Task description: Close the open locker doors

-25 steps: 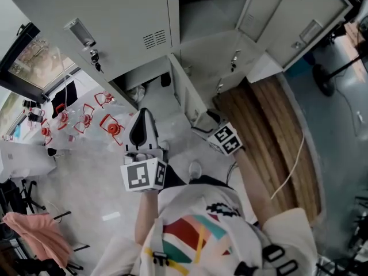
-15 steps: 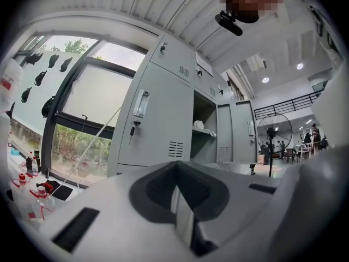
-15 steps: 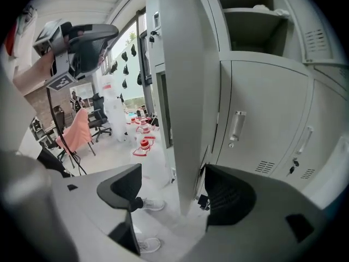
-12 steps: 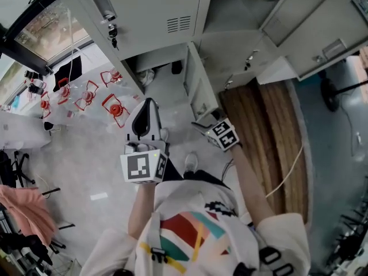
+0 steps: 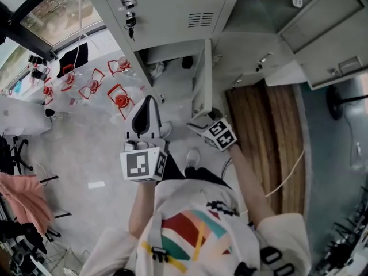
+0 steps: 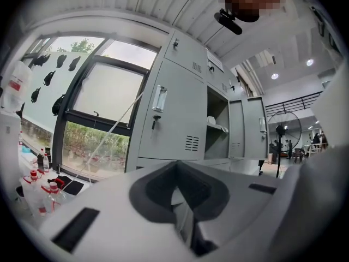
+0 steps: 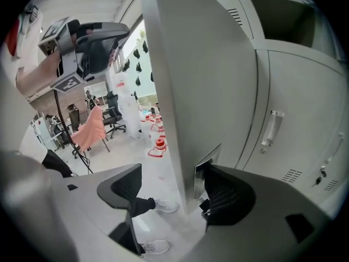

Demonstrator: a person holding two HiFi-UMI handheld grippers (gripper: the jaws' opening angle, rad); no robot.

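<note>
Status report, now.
Left tool shut, empty. Right tool open, astride edge of open lower locker door. Far right, second open door.

Locker door point(image 7: 202, 91) is showing smooth matt grey painted metal — its latch plate point(image 7: 206, 171) is gleaming bare. Planks point(image 5: 270, 137) are reading as grained wood; floor point(image 5: 86, 154) is shining glossy.

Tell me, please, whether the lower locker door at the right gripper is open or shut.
Open. The lower locker door stands edge-on out from the cabinet, compartment exposed; the right gripper, jaws spread, straddles its edge.
</note>
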